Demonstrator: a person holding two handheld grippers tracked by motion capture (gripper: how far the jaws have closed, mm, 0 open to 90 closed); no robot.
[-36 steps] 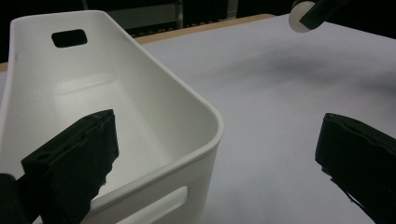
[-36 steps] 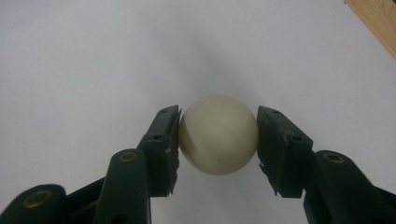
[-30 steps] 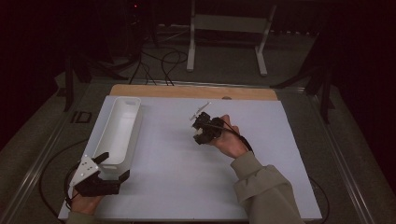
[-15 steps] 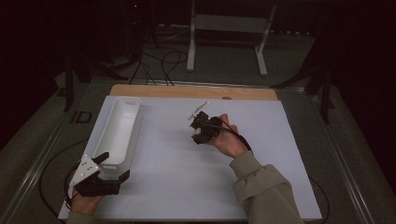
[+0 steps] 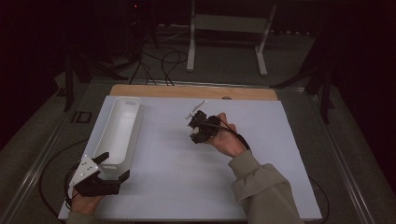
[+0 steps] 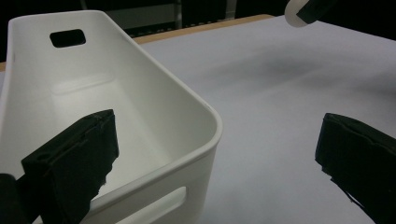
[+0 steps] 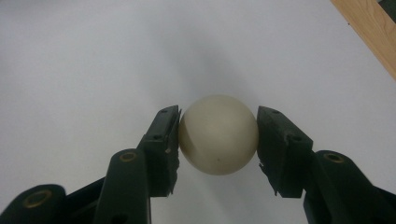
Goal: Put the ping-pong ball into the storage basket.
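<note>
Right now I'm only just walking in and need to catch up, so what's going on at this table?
A person works at a white-topped table with a gripper in each hand. The right gripper is shut on a cream ball, held over the middle of the table. The left gripper sits open at the near end of a long white bin, one jaw inside its rim and one outside. The bin looks empty.

One white bin (image 5: 119, 130), long, handle slots at its ends. One cream ball (image 7: 218, 134), well right of the bin. Two grippers: left gripper (image 5: 112, 167) at the bin's near end, right gripper (image 7: 218, 140) right of the bin. One white sheet (image 5: 187, 186) under the bin. One wooden board edge (image 5: 191, 92) beyond the bin.
</note>
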